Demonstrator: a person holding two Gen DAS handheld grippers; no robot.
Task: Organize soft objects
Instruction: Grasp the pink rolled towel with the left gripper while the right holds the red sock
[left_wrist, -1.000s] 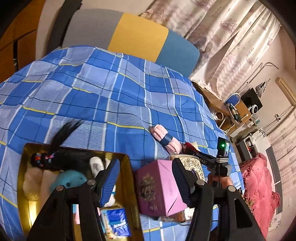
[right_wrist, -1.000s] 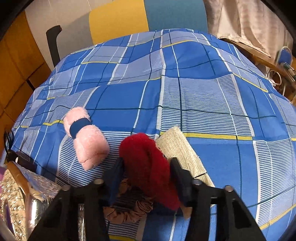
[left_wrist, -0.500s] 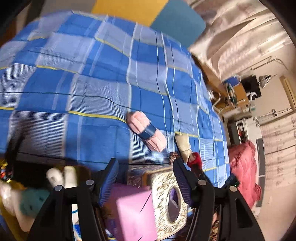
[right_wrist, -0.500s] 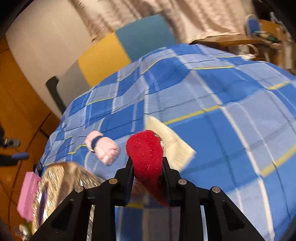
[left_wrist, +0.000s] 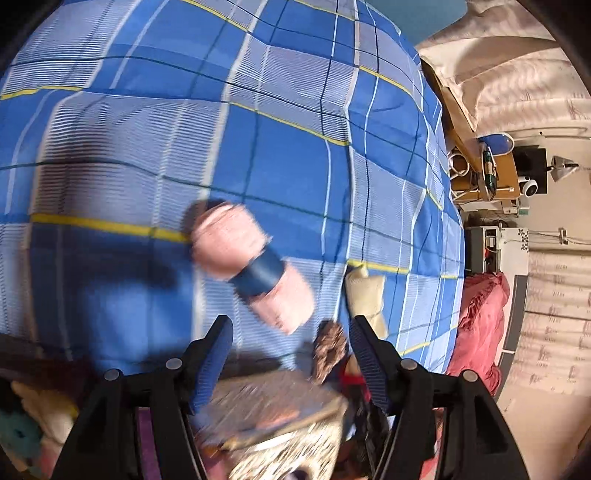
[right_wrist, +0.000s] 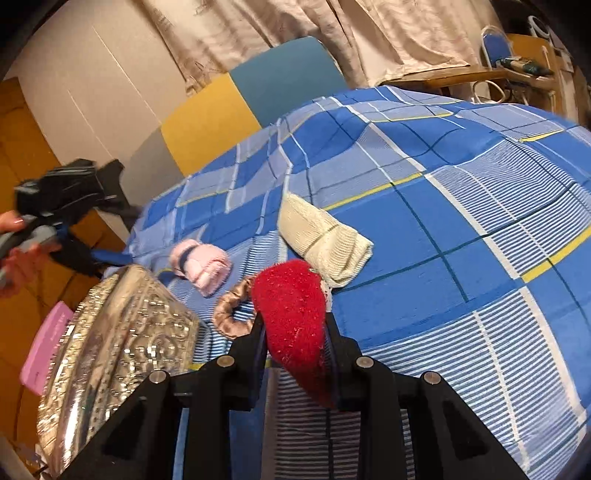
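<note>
My right gripper (right_wrist: 295, 328) is shut on a fuzzy red soft object (right_wrist: 291, 314) and holds it above the blue checked bedspread (right_wrist: 443, 206). A pink rolled cloth with a blue band (right_wrist: 201, 264) lies on the bed; it also shows, blurred, in the left wrist view (left_wrist: 251, 266). A cream cloth (right_wrist: 321, 240) and a brown scrunchie (right_wrist: 232, 314) lie beside it. My left gripper (left_wrist: 291, 354) is open and empty, just short of the pink roll and above a silver patterned box (left_wrist: 280, 417). The left gripper also shows far left in the right wrist view (right_wrist: 62, 206).
The silver box (right_wrist: 118, 350) stands left of my right gripper with a pink box (right_wrist: 44, 343) behind it. A box of soft items (left_wrist: 26, 424) sits at lower left. A desk with clutter (left_wrist: 487, 170) and a red cushion (left_wrist: 480, 325) lie past the bed's edge.
My right gripper has lifted the red object off the bed and drawn back. My left gripper has swung forward over the silver box toward the pink roll; the gold box slid out of view.
</note>
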